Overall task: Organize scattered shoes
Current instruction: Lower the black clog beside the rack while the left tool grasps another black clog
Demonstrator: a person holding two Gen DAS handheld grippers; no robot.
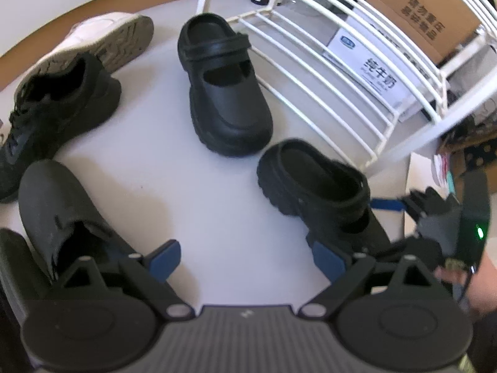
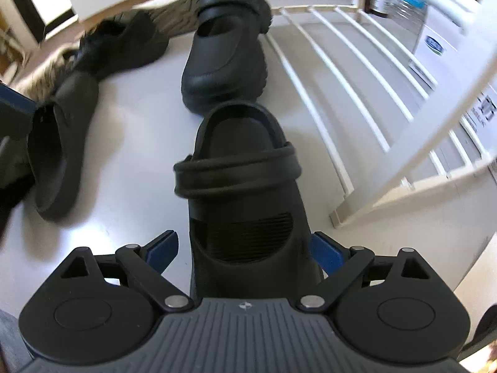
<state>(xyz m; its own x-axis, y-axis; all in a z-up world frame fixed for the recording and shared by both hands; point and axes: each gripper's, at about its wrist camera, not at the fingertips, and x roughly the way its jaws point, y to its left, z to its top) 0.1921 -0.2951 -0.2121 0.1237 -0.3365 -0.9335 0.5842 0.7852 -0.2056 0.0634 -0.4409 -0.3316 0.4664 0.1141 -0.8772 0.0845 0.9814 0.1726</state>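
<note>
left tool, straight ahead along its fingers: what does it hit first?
Probably bare white floor. The open left tool has nothing between its fingers; the upright black clog lies farther along, though depth is unclear.

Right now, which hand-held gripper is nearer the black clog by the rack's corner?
Right. The right hand-held gripper straddles that black clog, blue pads at its sides. The left hand-held gripper stands open over bare floor beside it.

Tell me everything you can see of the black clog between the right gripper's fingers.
The black clog is a chunky, smooth, rubbery-looking slip-on with a thick strap across the top, a cut-out showing a ribbed insole, and a lugged sole. It sits upright on the white floor, heel pointing at its matching clog, beside the white rack. The right gripper straddles its toe end; whether the pads press it is unclear.
</note>
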